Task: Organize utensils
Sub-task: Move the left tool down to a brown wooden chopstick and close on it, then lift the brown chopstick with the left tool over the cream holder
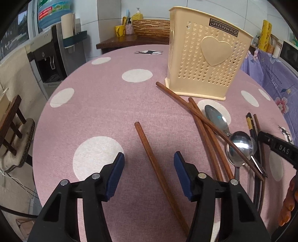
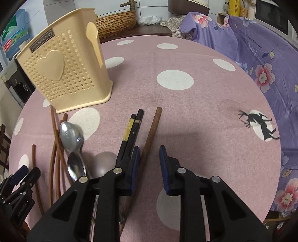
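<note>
Pink polka-dot cloth covers the bench (image 1: 104,111). My left tool (image 1: 149,175) is spread, empty, with one brown chopstick (image 1: 158,171) lying between its fingers. My right tool (image 2: 149,167) is also spread, over another brown chopstick (image 2: 150,130), black chopsticks (image 2: 133,130) just left. Cream utensil holder (image 1: 204,61) stands ahead; spoons (image 1: 240,149) lie right of my left tool.

Round tabletop (image 1: 104,104) under pink polka-dot cloth. White tiled wall (image 1: 152,11) behind. Water dispenser (image 1: 46,59) at left, wooden sideboard (image 1: 119,41) with woven basket (image 1: 150,26), purple floral fabric (image 2: 260,61) at right.
</note>
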The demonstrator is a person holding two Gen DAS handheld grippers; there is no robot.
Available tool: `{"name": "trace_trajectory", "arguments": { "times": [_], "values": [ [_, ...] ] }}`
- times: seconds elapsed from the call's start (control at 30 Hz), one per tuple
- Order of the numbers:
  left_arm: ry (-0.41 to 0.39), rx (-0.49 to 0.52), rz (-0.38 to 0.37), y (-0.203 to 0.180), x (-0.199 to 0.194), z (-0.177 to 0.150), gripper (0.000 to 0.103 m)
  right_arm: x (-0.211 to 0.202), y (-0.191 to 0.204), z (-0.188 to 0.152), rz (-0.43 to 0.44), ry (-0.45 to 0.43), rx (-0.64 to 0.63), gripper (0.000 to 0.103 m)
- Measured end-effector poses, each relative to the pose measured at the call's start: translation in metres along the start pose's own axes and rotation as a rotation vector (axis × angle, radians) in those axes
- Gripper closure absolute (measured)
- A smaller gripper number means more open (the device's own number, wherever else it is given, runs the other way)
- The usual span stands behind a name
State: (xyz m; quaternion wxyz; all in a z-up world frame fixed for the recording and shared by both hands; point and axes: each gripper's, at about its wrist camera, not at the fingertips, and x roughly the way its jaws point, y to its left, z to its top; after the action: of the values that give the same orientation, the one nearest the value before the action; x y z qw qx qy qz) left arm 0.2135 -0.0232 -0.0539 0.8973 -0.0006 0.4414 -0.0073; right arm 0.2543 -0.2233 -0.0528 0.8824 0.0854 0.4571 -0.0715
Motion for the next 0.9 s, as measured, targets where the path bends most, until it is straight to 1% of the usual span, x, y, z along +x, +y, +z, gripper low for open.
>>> {"name": "trace_trajectory", "arguments": {
  "times": [0.1, 0.27, 0.37, 0.4, 0.47, 0.5, 0.53, 0.73, 0.9],
  "values": [
    [0.012, 0.000, 0.000, 0.000, 0.003, 0.004, 0.050, 0.004, -0.002, 0.006, 0.000, 0.008, 0.010, 0.080],
    [0.022, 0.016, 0.011, -0.004, 0.009, 0.012, 0.057, 0.009, 0.000, 0.012, -0.017, 0.005, 0.019, 0.080],
    [0.021, 0.019, 0.020, -0.007, 0.010, 0.014, 0.067, 0.011, 0.000, 0.015, -0.025, 0.000, 0.032, 0.081],
    [0.021, 0.019, 0.022, -0.007, 0.009, 0.014, 0.071, 0.011, 0.000, 0.015, -0.032, -0.003, 0.034, 0.084],
    [0.022, 0.016, 0.024, -0.009, 0.009, 0.014, 0.082, 0.012, -0.001, 0.016, -0.041, -0.008, 0.032, 0.088],
    [0.024, 0.014, 0.020, -0.010, 0.009, 0.014, 0.086, 0.012, -0.001, 0.016, -0.045, -0.011, 0.028, 0.092],
    [0.026, 0.015, 0.015, -0.011, 0.009, 0.015, 0.090, 0.012, -0.002, 0.016, -0.040, -0.011, 0.031, 0.092],
    [0.020, 0.031, 0.009, -0.017, 0.013, 0.018, 0.093, 0.013, -0.008, 0.020, -0.011, -0.006, 0.045, 0.093],
    [0.032, 0.006, -0.022, -0.014, 0.015, 0.024, 0.095, 0.014, -0.014, 0.021, 0.021, -0.003, 0.066, 0.093]
  ]
}}
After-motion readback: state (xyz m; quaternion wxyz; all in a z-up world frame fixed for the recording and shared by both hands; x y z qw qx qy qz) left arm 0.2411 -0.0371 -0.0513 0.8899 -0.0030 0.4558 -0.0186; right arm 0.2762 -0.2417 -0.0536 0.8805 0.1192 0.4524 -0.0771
